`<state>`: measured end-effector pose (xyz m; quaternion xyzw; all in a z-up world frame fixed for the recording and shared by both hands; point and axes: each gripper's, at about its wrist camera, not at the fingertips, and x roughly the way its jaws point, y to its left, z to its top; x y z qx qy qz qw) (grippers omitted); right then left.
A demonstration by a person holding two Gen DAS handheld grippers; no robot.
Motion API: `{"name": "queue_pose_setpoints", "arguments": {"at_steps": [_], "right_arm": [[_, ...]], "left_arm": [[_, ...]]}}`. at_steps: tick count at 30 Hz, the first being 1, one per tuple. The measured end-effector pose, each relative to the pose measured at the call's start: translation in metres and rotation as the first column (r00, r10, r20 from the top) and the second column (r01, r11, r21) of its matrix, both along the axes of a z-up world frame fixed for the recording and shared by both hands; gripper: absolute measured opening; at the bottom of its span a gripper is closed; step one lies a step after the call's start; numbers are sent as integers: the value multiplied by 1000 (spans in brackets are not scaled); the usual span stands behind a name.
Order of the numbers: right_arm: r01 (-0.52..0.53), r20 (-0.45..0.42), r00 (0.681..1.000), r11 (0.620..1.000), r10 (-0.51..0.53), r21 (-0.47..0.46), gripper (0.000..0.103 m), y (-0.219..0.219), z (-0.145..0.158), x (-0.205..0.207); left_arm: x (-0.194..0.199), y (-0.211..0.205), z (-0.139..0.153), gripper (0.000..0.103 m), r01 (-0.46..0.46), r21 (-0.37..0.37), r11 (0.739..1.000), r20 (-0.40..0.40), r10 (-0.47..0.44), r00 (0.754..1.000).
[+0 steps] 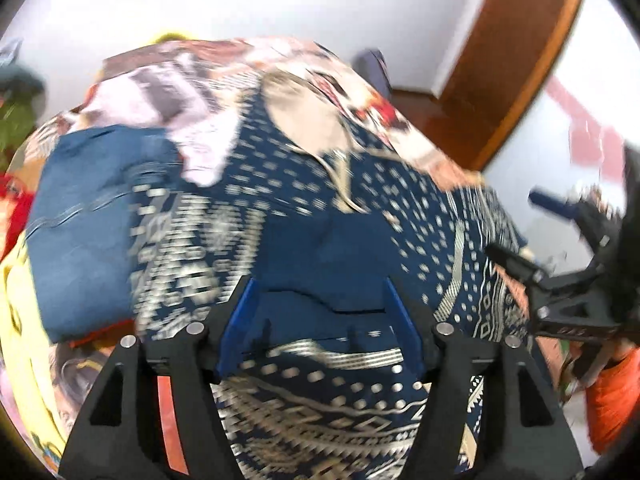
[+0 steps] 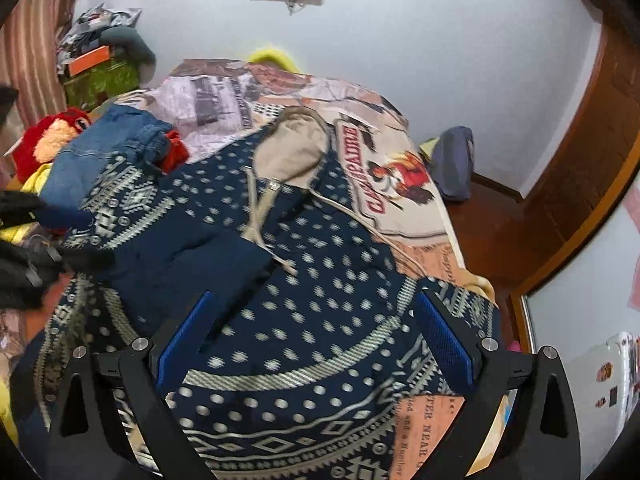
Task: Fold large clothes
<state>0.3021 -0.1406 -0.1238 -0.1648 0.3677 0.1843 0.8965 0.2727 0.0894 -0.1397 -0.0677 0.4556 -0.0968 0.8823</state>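
Left wrist view, blurred throughout: the left gripper hangs over a navy hoodie with a cream geometric pattern, spread across a bed. Its 2 blue-padded fingers stand well apart with cloth under the gap, and neither pad presses on it. The hoodie's beige-lined hood lies toward the far end of the bed. Folded blue jeans sit at the left, touching the hoodie's sleeve. Under everything lies a printed bedspread; its lettering is too smeared here to read. The right gripper shows at the right edge, side-on, and from here I cannot tell how far it is open.

Right wrist view: the right gripper has its 2 fingers spread wide over the hoodie's dotted body, holding nothing. A drawstring trails from the hood. The bedspread carries a banner that appears upside down from here; its letters seem to spell "CAMPAGNE", though I am unsure. Lower right, an orange panel reads partly "NEAR". The jeans lie beside a red plush toy. An orange box sits on a cluttered stack by the curtain; its contents cannot be seen.
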Motion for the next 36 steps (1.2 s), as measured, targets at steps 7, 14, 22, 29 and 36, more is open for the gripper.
{"name": "queue_pose_setpoints", "arguments": {"at_steps": [7, 14, 22, 29, 36], "right_arm": [[-122, -62, 991, 992, 121, -14, 97, 53, -16, -2], [-202, -178, 965, 979, 194, -30, 88, 104, -52, 12], [-267, -308, 919, 964, 247, -22, 52, 143, -92, 27], [-232, -314, 922, 972, 228, 25, 15, 137, -91, 37], [-166, -195, 964, 982, 182, 95, 8, 107, -53, 35]], "left_arm": [[-26, 88, -15, 71, -212, 51, 976, 4, 212, 977], [-32, 129, -68, 71, -278, 53, 959, -91, 282, 955], [-16, 138, -101, 71, -259, -113, 959, -129, 244, 961], [-3, 131, -116, 49, -253, -178, 951, -147, 228, 962], [-12, 136, -114, 41, -271, -186, 945, -141, 247, 959]]}}
